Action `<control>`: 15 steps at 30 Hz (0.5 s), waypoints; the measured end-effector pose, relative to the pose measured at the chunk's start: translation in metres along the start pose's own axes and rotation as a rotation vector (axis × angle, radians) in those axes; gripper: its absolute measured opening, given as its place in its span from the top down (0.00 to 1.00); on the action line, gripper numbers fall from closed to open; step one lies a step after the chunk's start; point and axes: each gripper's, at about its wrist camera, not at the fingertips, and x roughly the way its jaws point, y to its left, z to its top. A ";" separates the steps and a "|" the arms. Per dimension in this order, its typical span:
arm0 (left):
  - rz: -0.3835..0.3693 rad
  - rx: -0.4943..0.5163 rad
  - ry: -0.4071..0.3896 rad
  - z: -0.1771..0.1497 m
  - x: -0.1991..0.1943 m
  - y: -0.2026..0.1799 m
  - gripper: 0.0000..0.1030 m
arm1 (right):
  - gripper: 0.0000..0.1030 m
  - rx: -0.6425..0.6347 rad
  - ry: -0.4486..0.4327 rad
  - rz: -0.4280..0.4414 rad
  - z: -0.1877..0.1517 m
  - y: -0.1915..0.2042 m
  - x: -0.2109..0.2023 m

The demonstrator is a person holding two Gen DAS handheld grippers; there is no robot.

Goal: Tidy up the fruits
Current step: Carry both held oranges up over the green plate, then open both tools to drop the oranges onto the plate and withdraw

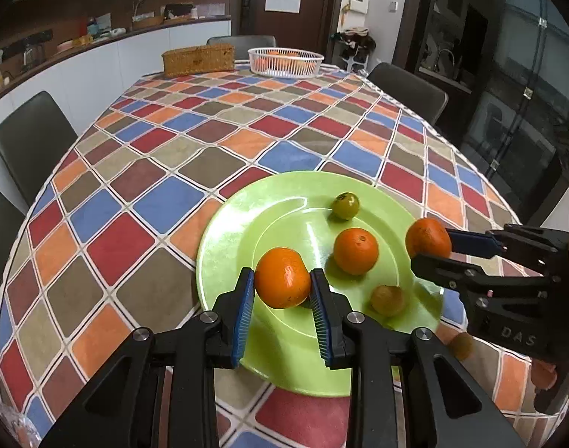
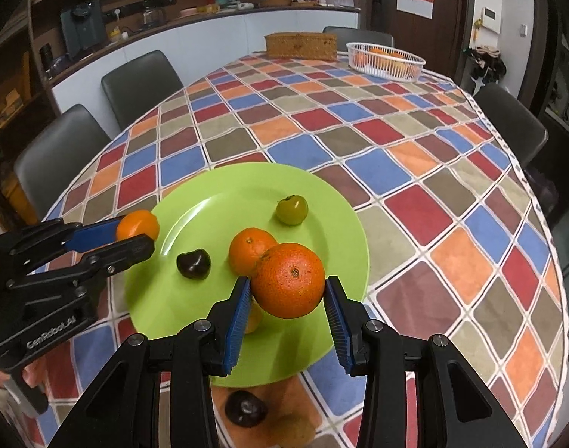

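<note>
A green plate (image 1: 247, 224) (image 2: 217, 186) sits on the checked tablecloth. My left gripper (image 1: 282, 280) is shut on an orange (image 1: 282, 277) above the plate's near left part; it also shows in the right wrist view (image 2: 136, 237), holding that orange (image 2: 138, 225). My right gripper (image 2: 288, 287) is shut on a larger orange (image 2: 288, 280) above the plate's near right edge; it also shows in the left wrist view (image 1: 430, 252) with its orange (image 1: 427, 238). On the plate lie another orange (image 1: 356, 251) (image 2: 249, 248), a small green fruit (image 1: 345, 205) (image 2: 291, 210) and a dark fruit (image 2: 193, 263).
A white basket (image 1: 286, 61) (image 2: 385, 59) with oranges and a wicker box (image 1: 198, 59) (image 2: 301, 45) stand at the table's far end. Another dark fruit (image 2: 246, 407) lies on the cloth near the plate's front edge. Dark chairs (image 1: 30, 142) surround the table.
</note>
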 end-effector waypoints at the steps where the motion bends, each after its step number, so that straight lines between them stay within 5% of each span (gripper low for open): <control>1: 0.004 0.006 0.006 0.001 0.003 -0.001 0.71 | 0.60 0.004 0.005 0.002 0.000 0.000 0.002; 15: 0.008 0.057 -0.032 -0.004 -0.023 -0.015 0.60 | 0.55 0.006 -0.021 0.019 -0.006 0.000 -0.012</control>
